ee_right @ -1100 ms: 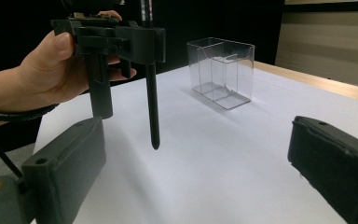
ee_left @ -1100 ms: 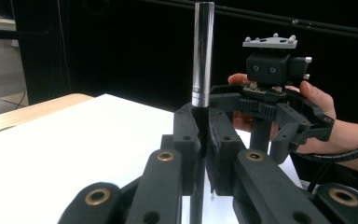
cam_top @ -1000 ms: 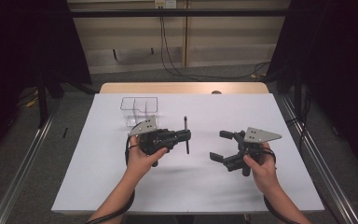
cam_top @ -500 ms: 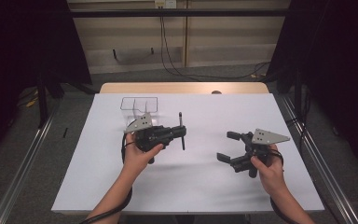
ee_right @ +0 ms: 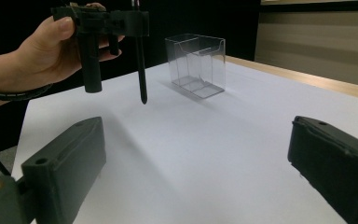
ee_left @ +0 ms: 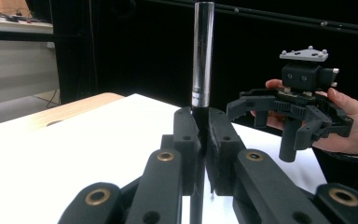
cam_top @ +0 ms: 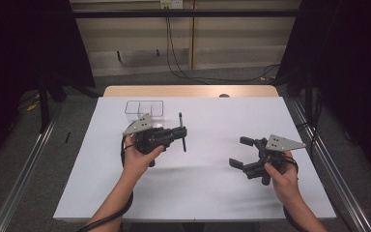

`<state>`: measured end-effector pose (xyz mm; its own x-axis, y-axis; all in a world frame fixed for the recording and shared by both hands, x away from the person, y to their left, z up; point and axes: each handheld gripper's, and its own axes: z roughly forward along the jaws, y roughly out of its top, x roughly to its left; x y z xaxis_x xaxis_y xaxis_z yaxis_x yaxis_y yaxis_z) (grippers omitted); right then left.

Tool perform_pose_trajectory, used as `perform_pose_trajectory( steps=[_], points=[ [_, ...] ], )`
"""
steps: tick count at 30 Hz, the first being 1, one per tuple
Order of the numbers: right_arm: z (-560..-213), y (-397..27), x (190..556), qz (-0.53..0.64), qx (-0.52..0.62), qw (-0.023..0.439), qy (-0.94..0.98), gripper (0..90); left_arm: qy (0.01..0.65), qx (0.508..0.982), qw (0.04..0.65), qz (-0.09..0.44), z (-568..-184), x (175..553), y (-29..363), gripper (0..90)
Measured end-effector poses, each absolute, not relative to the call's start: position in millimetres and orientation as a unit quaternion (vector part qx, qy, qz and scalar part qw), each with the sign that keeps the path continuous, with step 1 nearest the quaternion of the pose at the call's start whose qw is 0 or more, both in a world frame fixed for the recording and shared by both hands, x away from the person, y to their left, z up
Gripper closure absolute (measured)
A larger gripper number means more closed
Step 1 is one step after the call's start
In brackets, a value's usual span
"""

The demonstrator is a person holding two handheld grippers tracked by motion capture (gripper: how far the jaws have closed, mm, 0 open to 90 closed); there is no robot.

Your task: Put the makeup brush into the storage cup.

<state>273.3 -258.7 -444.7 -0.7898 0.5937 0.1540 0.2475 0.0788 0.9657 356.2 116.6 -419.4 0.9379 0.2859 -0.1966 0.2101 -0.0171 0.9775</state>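
My left gripper (cam_top: 180, 134) is shut on a thin black pen (cam_top: 180, 119), which it holds upright above the white table, left of the middle. In the left gripper view the pen (ee_left: 203, 56) rises straight out from between the closed jaws of the left gripper (ee_left: 204, 135). My right gripper (cam_top: 240, 152) hovers at the right, jaws wide apart and empty. In its own view the right gripper (ee_right: 203, 158) faces the pen (ee_right: 141, 70) and the clear box (ee_right: 196, 65).
A clear plastic box (cam_top: 145, 108) with two compartments stands at the back left of the white table (cam_top: 198, 193), just behind the left gripper. A strip of bare wood (cam_top: 188, 91) runs along the far edge. Metal rails (cam_top: 24, 179) flank the table on the floor.
The two hands have drifted slightly apart: the left a little toward the box, the right a little to the right. The pen stays gripped and the right jaws stay wide.
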Motion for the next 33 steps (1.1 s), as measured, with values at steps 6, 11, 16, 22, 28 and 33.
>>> perform_pose_trajectory(
  steps=[6, 11, 16, 22, 28, 33],
  points=[
    [-447.4, -265.1, 272.3, 0.612, 0.298, 0.143, 0.718, 3.8, 0.180, 0.714, 0.676, 0.035, -420.0, 361.0, 121.3, 83.8],
    [-448.5, -269.3, 272.3, 0.613, 0.300, 0.146, 0.716, 3.6, 0.185, 0.712, 0.677, 0.040, -420.3, 364.4, 126.1, 83.7],
    [-450.8, -275.6, 272.4, 0.612, 0.305, 0.148, 0.714, 3.7, 0.190, 0.711, 0.675, 0.046, -419.4, 368.1, 130.2, 83.8],
    [-451.3, -280.0, 271.2, 0.611, 0.309, 0.150, 0.713, 3.6, 0.192, 0.712, 0.674, 0.050, -419.7, 370.7, 132.1, 83.8],
    [-452.7, -284.0, 267.2, 0.605, 0.307, 0.152, 0.718, 3.6, 0.195, 0.713, 0.671, 0.056, -419.6, 373.0, 135.2, 83.8],
    [-452.7, -288.1, 266.0, 0.605, 0.309, 0.155, 0.717, 3.6, 0.201, 0.712, 0.670, 0.061, -420.3, 374.8, 138.2, 83.8]
  ],
)
